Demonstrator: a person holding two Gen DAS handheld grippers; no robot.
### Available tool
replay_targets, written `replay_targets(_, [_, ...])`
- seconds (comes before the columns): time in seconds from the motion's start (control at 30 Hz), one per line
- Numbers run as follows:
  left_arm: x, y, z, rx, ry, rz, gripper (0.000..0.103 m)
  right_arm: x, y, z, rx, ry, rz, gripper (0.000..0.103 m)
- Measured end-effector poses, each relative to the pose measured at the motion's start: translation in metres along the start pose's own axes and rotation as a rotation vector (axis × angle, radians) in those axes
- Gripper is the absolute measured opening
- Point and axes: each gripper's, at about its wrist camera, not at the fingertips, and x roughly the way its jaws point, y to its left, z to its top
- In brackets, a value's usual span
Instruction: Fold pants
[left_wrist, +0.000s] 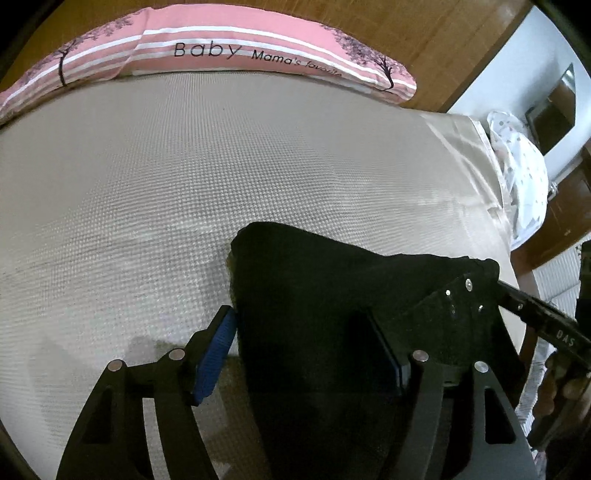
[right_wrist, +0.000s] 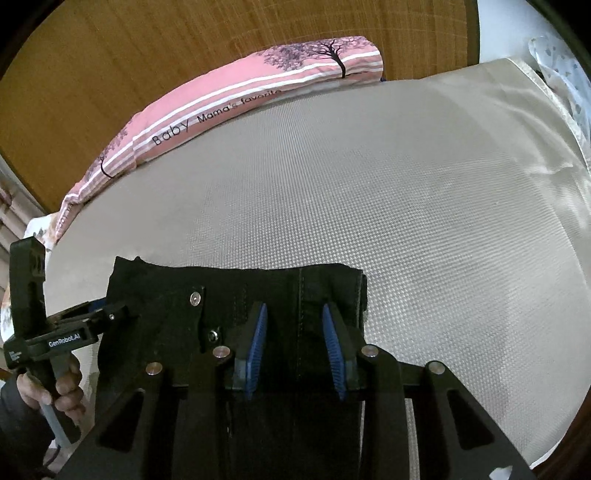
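— Left wrist view: the left gripper (left_wrist: 306, 347) is spread wide over the black pants (left_wrist: 317, 280), clamping nothing; they lie at five o'clock on the bed (left_wrist: 147, 192).
— Right view: the right gripper (right_wrist: 295, 343) straddles the seam, gaping (probably to flatten it). The pillow (right_wrist: 229, 107) sits at eleven.

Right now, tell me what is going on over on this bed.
A person with a handheld two-finger gripper in each hand is folding black denim pants on a beige woven bed mat. The left gripper and right gripper are both open, each straddling the waistband end of the pants without pinching it. The pants lie flat near the mat's front edge. A pink striped pillow printed with "Baby" lies along the wooden headboard.
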Motion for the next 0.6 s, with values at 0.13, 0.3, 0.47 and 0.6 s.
replay_targets(0.13, [-0.022, -0.006, -0.015, 0.045, -0.035, 0.006, 0.071, -0.01, 0.004, -0.016, -0.001, 0.038, 0.013, 0.03])
replay_targets(0.3, [-0.052, -0.019, -0.049, 0.121, -0.042, -0.049, 0.071, -0.026, 0.013, -0.05, -0.024, 0.069, -0.006, 0.03])
replay_targets(0.47, [-0.063, -0.036, -0.078, 0.206, 0.008, -0.071, 0.071, -0.046, 0.016, -0.074, -0.012, 0.052, -0.002, 0.031])
replay_targets(0.6, [-0.056, -0.04, -0.093, 0.235, 0.049, -0.062, 0.071, -0.05, 0.019, -0.086, -0.029, 0.052, -0.02, 0.031])
